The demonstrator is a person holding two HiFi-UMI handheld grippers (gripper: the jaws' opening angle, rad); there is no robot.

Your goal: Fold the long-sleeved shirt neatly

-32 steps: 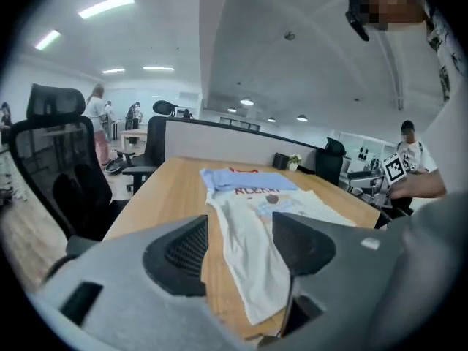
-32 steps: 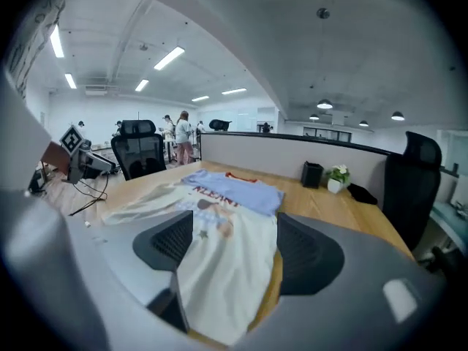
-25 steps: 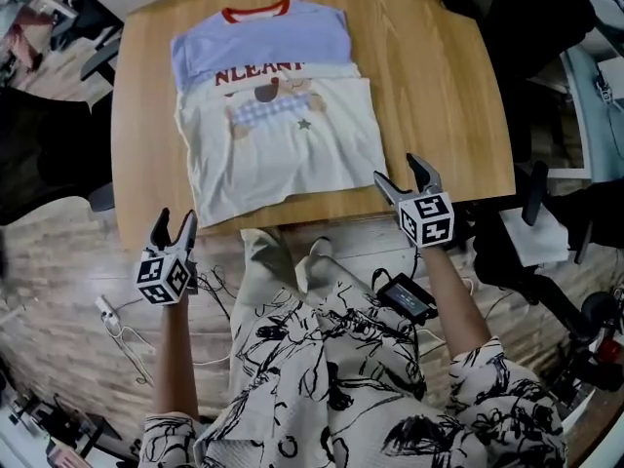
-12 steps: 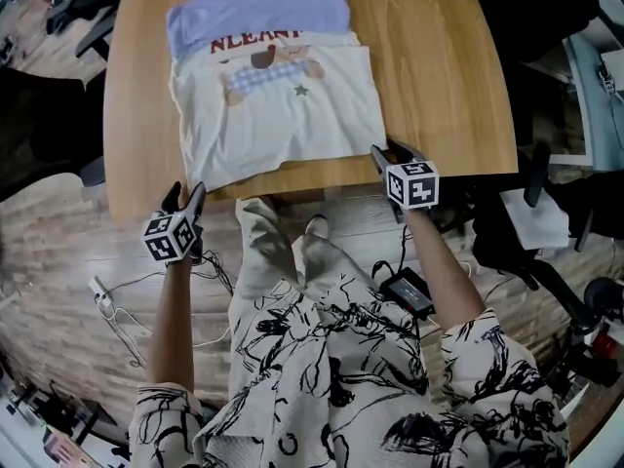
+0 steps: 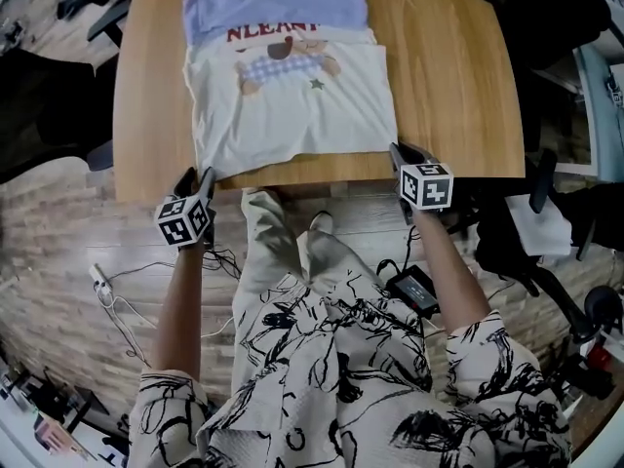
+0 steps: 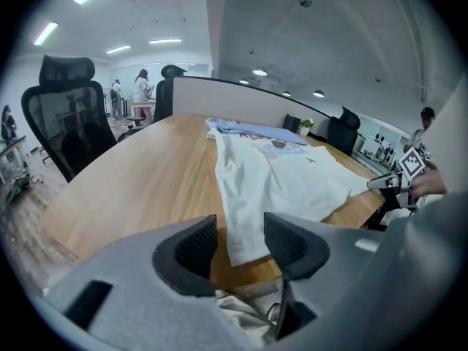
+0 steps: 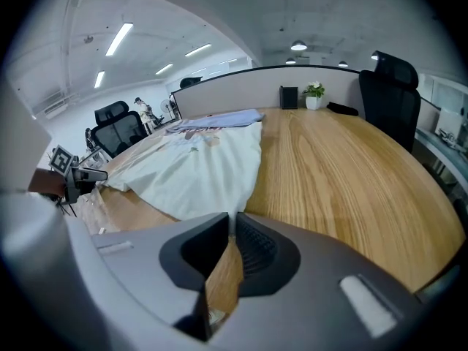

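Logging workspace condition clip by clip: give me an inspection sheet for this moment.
Surface: wooden table.
Job's things: long-sleeved shirt lies flat, print up, hem at the near edge.
Clutter: potted plant at the far end.
Grippers: left gripper fingers apart and closing at the near left hem corner, not gripping; right gripper fingers closing onto the right hem corner.
Cables: loose cables and power adapter on the floor.
Surroundings: office chair, distant people.
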